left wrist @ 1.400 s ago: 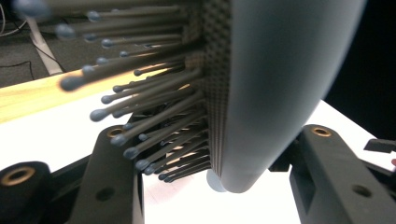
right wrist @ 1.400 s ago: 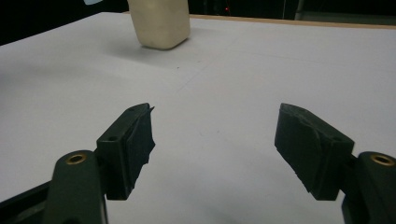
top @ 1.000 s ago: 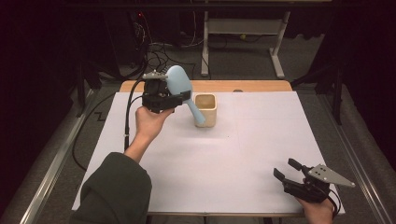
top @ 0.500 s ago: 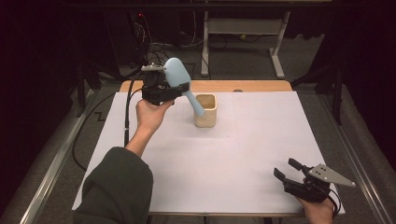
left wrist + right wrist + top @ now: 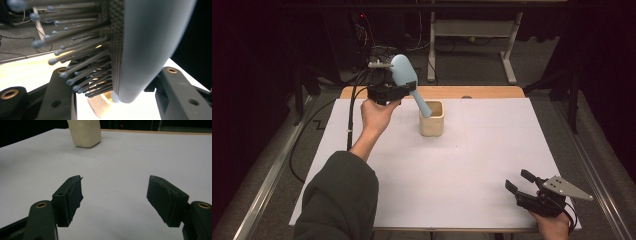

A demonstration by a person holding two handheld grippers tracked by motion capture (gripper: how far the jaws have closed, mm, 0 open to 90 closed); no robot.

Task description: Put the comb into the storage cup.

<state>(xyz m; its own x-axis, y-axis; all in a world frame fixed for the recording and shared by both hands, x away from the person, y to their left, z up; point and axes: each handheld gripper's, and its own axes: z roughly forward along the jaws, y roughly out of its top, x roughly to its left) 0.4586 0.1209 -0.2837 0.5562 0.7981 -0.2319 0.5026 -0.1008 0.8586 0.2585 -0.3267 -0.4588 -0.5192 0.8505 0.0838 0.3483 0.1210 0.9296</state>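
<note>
Between the left tongs, the hairbrush sits clamped above the cup.

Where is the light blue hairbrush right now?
In the high view, the hairbrush is at the table's far left, clamped by its head in the left gripper, its handle slanting down into the cream cup.

I can read no text, label, brand, number or sign in any of the views. The pale blue hairbrush carries no lettering I can make out, and neither does the cream cup or the white sheet over the counter. The grey plate on the right gripper looks blank. A small red light glows in the dark background, too small to read.
</note>
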